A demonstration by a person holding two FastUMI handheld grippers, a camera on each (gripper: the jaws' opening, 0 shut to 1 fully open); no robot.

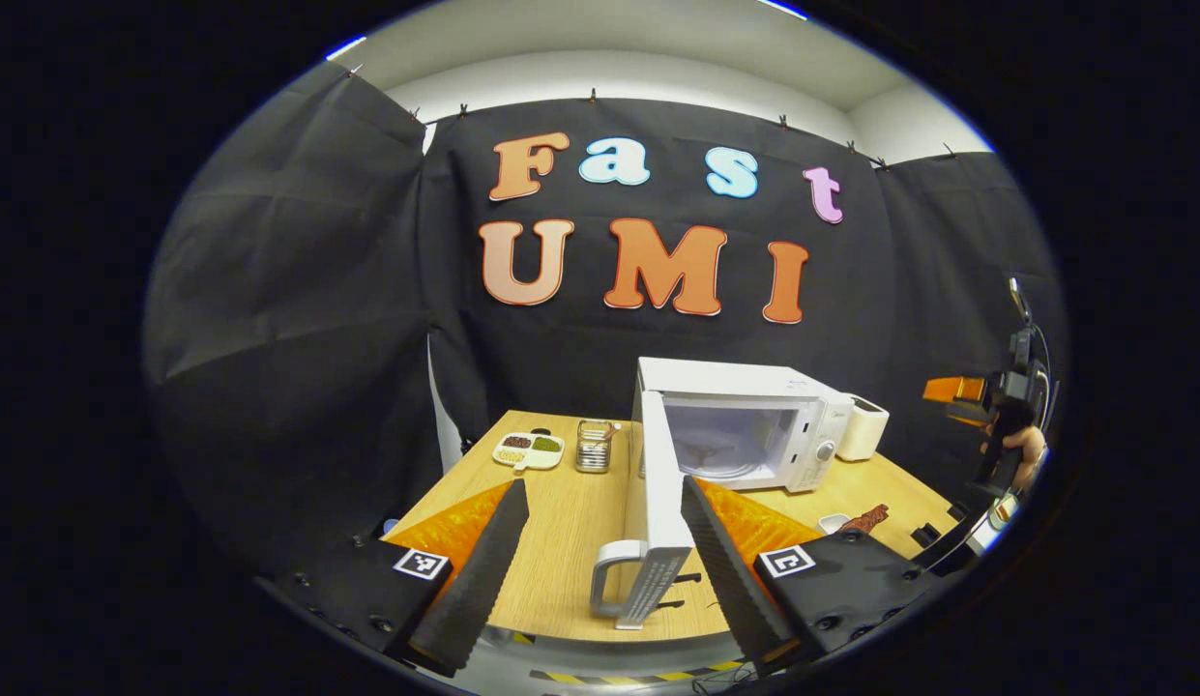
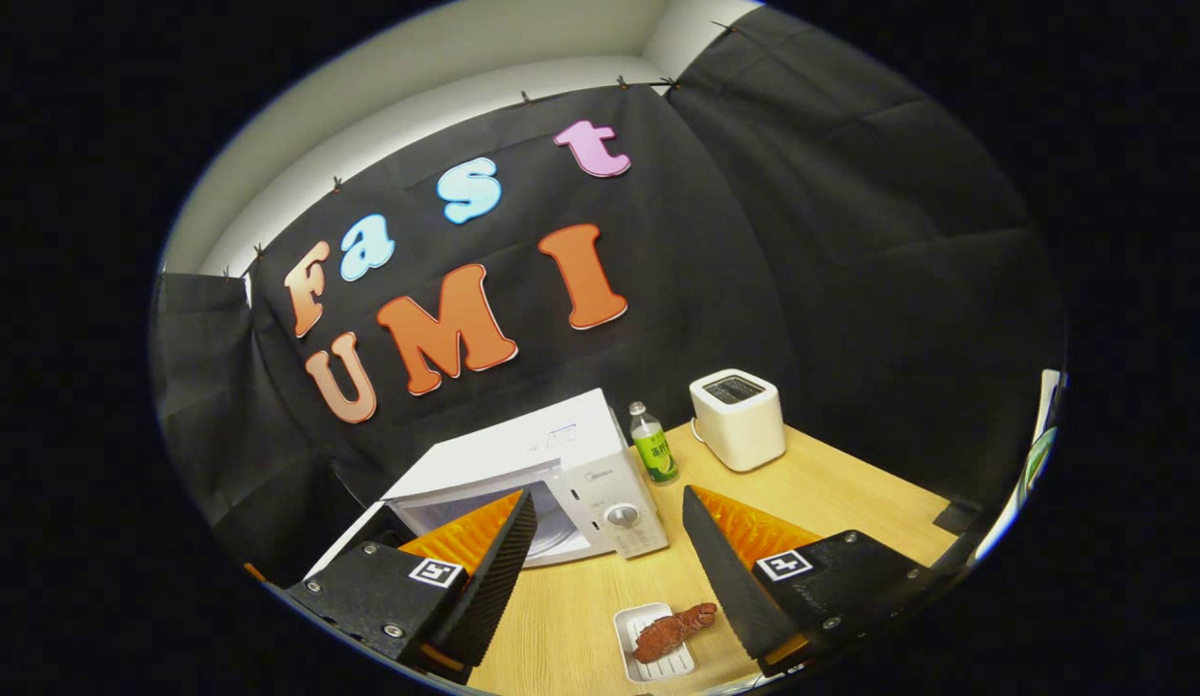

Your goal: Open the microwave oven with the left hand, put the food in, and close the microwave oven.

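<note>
The white microwave stands at the middle of the wooden table, cavity showing. Its door is swung wide toward me, with the handle nearest. My left gripper is open, and the door's edge and handle sit between its fingers without touching either. A reddish-brown piece of food lies on a small white tray in front of the microwave. My right gripper hovers open above it, holding nothing. In the left gripper view the food lies right of the door.
A white toaster and a green bottle stand right of the microwave. Left of it are a divided dish of food and a wire holder. The table's near edge carries yellow-black tape. A hand is at the far right.
</note>
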